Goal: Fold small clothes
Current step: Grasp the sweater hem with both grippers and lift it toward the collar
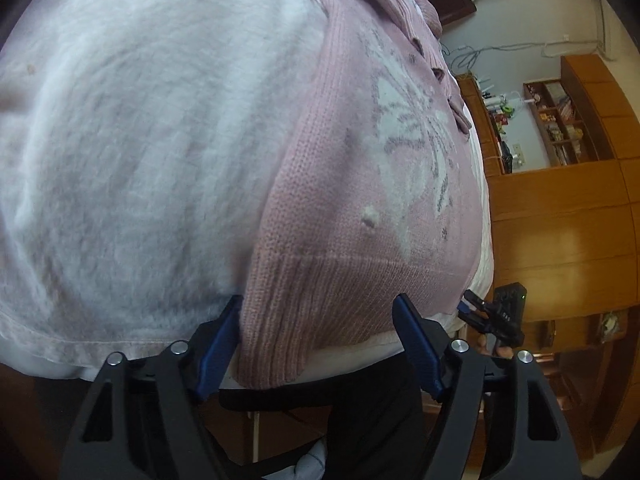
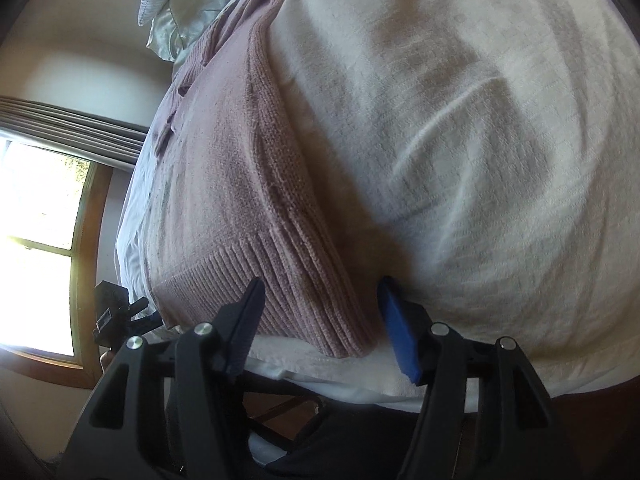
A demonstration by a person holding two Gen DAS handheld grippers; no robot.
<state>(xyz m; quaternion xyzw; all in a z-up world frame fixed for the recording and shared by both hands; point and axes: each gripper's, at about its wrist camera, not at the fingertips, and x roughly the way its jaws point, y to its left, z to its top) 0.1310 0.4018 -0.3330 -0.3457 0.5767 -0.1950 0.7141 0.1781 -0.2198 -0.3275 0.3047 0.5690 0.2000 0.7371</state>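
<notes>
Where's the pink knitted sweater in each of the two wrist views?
Left wrist view: the pink knitted sweater fills centre-right, its ribbed hem between the open left claw.
Right wrist view: the sweater lies centre-left, its hem corner between the open right claw.
Shared landmark: the sweater's ribbed hem at the bed's near edge.

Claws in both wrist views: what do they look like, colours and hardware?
Both match: the left claw and right claw have black angular plastic linkage arms with round silver pivot pins. Flat blue pads line the fingers. No cables or sleeves show.
</notes>
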